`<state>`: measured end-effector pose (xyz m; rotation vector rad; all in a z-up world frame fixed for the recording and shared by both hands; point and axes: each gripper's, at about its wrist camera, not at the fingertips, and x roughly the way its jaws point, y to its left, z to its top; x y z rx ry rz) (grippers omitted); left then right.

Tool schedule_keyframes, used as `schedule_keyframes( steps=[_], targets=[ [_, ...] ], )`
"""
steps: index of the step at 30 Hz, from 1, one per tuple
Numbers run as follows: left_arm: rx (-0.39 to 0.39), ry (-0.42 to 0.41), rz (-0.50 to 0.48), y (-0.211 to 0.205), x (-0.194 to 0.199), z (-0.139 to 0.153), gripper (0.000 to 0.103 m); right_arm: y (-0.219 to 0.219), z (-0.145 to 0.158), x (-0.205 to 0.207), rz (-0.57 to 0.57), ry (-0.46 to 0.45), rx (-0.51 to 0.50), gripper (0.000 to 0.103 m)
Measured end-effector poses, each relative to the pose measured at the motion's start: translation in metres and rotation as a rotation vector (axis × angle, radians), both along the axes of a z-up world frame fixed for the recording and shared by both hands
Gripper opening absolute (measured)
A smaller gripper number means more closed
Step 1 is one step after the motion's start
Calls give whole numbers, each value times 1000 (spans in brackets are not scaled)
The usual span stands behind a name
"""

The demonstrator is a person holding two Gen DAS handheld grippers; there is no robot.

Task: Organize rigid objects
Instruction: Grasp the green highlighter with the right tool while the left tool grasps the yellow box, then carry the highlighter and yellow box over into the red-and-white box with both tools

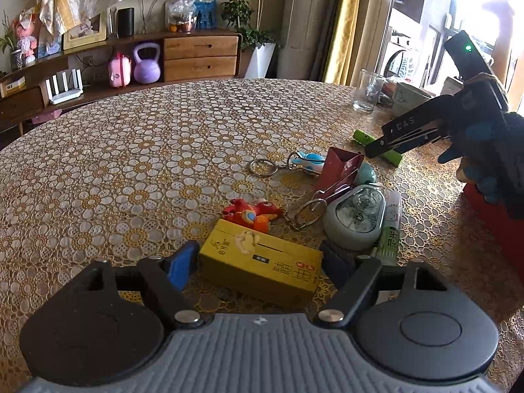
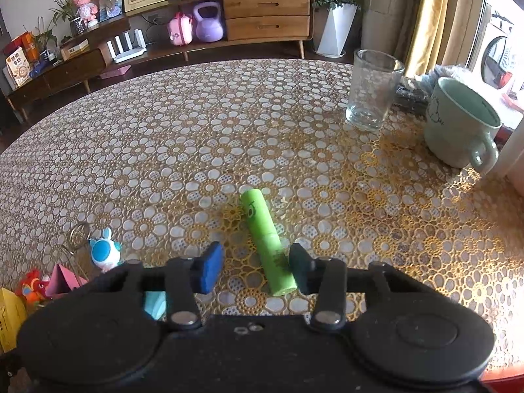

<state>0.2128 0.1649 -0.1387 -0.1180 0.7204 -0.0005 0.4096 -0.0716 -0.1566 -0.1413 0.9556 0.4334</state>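
Down at six o'clock in the left wrist view, the left gripper straddles a yellow box lying flat on the lace-patterned table; its blue fingers stand at either end of the box, very near it, though whether the pads actually press on the cardboard I cannot tell from this angle. Just past the box, toward twelve o'clock, lies a red toy figure with a key ring; at about two o'clock from the box sit a pale oval case, a glue stick, a dark red folded carton and a white-and-blue keychain toy; farther off at one o'clock stands a drinking glass.

In the right wrist view, the right gripper sits low over a green tube that lies on the table between its fingers; the right pad is touching or nearly touching the tube's side, while the left pad stands apart with tablecloth showing in the gap, so the tube is not clamped. At two o'clock stands a green mug, with the glass just beside it at one o'clock.
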Motion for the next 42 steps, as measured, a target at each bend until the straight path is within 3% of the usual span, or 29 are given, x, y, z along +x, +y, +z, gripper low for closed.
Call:
schedule_keyframes(
  steps=[4,6,9,17,25,42],
  targets=[
    [2,-5,6,-2,-1,0,78,1,-1,-1,6,-15,-3,34],
    [3,-7,12,-2,-2,0,77,3,-1,-2,17,-22,-12,20],
    [9,-10,24,-4,-3,1,77,4,1,-7,20,-31,-20,16],
    [8,-1,55,-3,-5,2,76,3,8,-21,-18,-33,-1,15],
    [-28,4,86,-2,-10,15,76,-11,32,-53,-42,-14,105,15],
    [-49,-40,25,-50,-41,93,76,-74,117,-136,-36,-66,246,15]
  ],
)
